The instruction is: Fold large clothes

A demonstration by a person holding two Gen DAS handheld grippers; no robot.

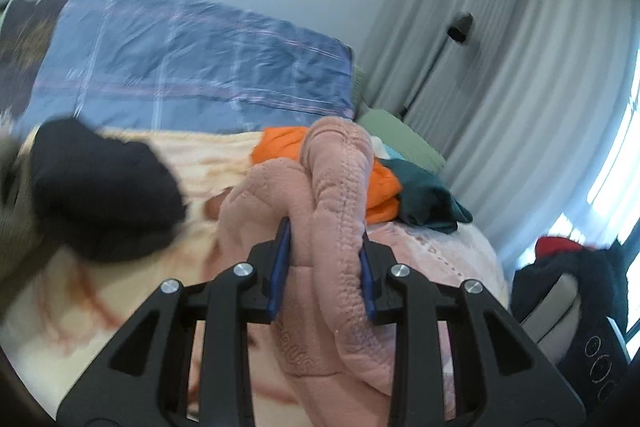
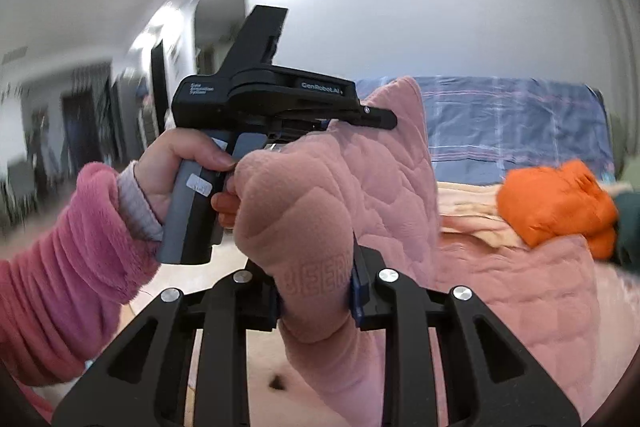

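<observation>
Two grippers, left [image 1: 325, 269] and right [image 2: 316, 291], each clamp a bunched fold of the pink garment [image 1: 340, 187], lifted above the bed [image 1: 120, 287]. An orange jacket [image 1: 280, 143], a teal cloth [image 1: 424, 195] and a dark cloth [image 1: 100, 183] lie around it; a blue quilt [image 1: 192, 63] is behind.

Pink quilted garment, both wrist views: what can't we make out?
- Pink quilted garment: left wrist view, lower part cut off behind the left claw.
- Embossed lettering: right wrist view, partly hidden by the right claw.
- Dark object: left wrist view, blurred.
</observation>
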